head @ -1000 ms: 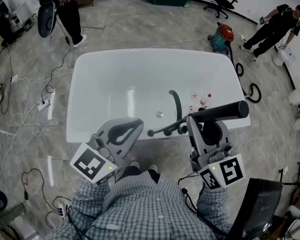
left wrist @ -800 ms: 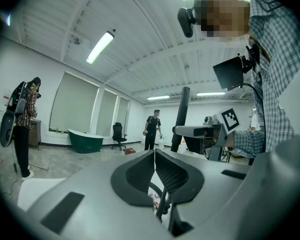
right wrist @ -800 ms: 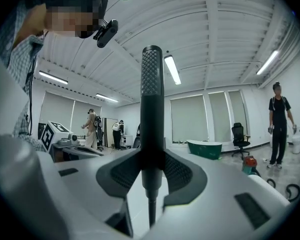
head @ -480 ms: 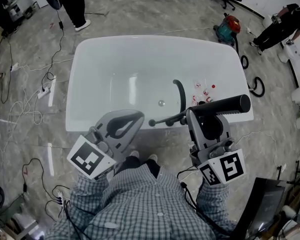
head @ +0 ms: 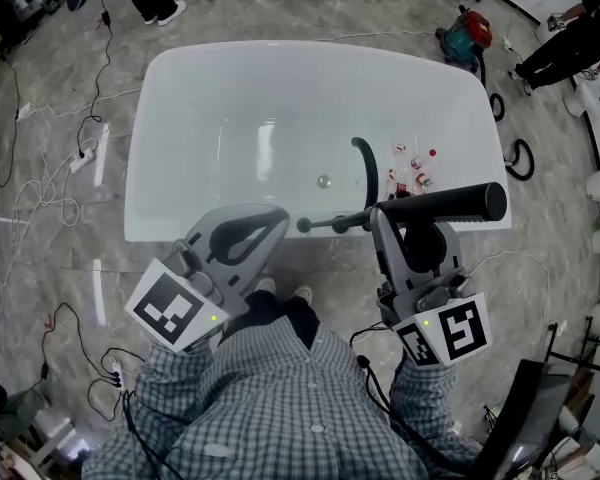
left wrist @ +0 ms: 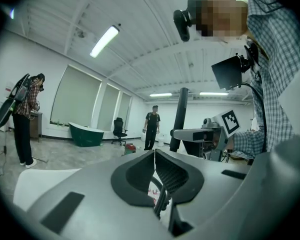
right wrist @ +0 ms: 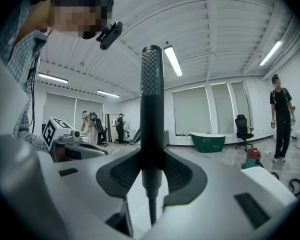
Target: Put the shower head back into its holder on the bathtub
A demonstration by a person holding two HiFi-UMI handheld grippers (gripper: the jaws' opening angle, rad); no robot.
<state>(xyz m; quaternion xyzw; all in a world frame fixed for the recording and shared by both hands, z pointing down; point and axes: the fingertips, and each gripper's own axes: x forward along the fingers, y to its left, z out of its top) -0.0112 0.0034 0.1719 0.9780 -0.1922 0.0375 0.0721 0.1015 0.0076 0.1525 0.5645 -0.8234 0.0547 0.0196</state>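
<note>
While the shower head (head: 450, 204) is off its mount, the task stands part done: lifted, not yet seated.

- Right hand-held gripper (head: 412, 218): jaws closed across the black stick-shaped shower head, which is held crosswise above the near right rim of the bathtub (head: 160, 168). In the right gripper view the shower head (right wrist: 151, 99) stands upright between the pads, with its thin hose hanging below.
- Left hand-held gripper (head: 278, 223): jaws together, nothing held, near the front rim.
- Black tap fittings (head: 330, 224): on the near rim beside a curved spout (head: 365, 168). The holder is probably here, but which part it is cannot be made out.
- Left to do: lower the head into the holder and release it.
- Surroundings: small bottles (head: 410, 173) in the tub, a vacuum cleaner (head: 475, 23), and floor cables (head: 40, 228).
- Obstacles: the spout and fittings crowd the approach.
</note>
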